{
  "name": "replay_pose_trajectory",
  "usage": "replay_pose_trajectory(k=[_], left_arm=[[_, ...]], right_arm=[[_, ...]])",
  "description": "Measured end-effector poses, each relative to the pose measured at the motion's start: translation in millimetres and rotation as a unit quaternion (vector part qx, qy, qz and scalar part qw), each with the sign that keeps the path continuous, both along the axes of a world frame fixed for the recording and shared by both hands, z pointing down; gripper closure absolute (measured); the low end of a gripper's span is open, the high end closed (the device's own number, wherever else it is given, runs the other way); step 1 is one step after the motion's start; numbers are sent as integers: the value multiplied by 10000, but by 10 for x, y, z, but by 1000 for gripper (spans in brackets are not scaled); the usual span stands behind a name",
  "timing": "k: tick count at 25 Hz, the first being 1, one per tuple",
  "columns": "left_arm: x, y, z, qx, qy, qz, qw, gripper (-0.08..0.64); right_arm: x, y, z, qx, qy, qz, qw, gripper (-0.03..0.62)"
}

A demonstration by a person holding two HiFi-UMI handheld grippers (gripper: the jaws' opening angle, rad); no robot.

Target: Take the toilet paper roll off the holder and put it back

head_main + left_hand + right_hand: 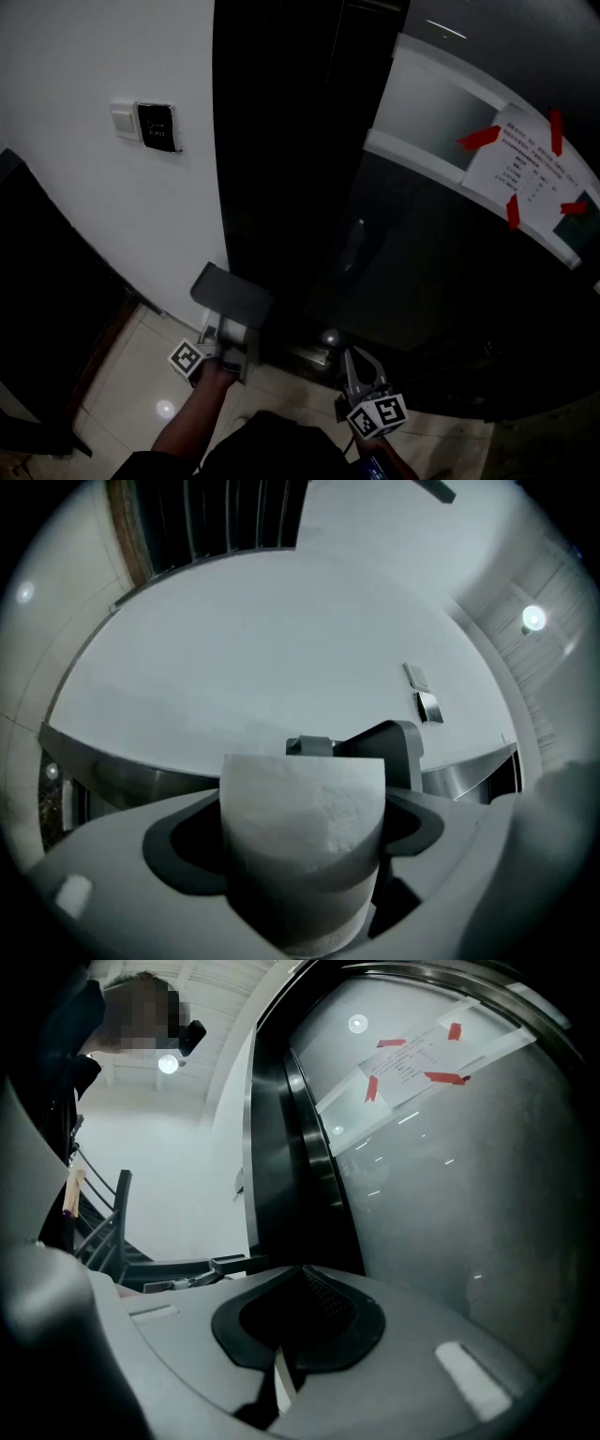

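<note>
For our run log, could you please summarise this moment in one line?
left claw: shut on toilet paper roll, at grey holder | right claw: shut, empty, near dark glass door

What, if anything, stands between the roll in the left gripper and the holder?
Nothing visible does. The left gripper is shut on the toilet paper roll right at the holder, under its grey cover, with no object between them.

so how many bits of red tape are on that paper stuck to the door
4 strips of red tape, one at each corner of the paper: upper left, upper right, lower left, lower right. The paper shows whole, so none seems hidden.
</note>
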State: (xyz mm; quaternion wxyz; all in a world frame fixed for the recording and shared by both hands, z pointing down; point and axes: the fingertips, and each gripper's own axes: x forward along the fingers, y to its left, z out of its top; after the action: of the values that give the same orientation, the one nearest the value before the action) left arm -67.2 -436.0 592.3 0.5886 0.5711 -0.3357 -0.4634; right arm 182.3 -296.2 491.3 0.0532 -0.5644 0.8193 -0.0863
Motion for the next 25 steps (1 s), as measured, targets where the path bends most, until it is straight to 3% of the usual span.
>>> replay_pose_trajectory(k=[14, 25], left_arm=[[486, 197, -21, 11, 220, 404, 9989, 91], [980, 406, -69, -20, 510, 1035, 9933, 92]], right_arm=[[108, 90, -56, 54, 23, 1, 10000, 580], [254, 231, -68, 142, -89, 120, 9998, 580]])
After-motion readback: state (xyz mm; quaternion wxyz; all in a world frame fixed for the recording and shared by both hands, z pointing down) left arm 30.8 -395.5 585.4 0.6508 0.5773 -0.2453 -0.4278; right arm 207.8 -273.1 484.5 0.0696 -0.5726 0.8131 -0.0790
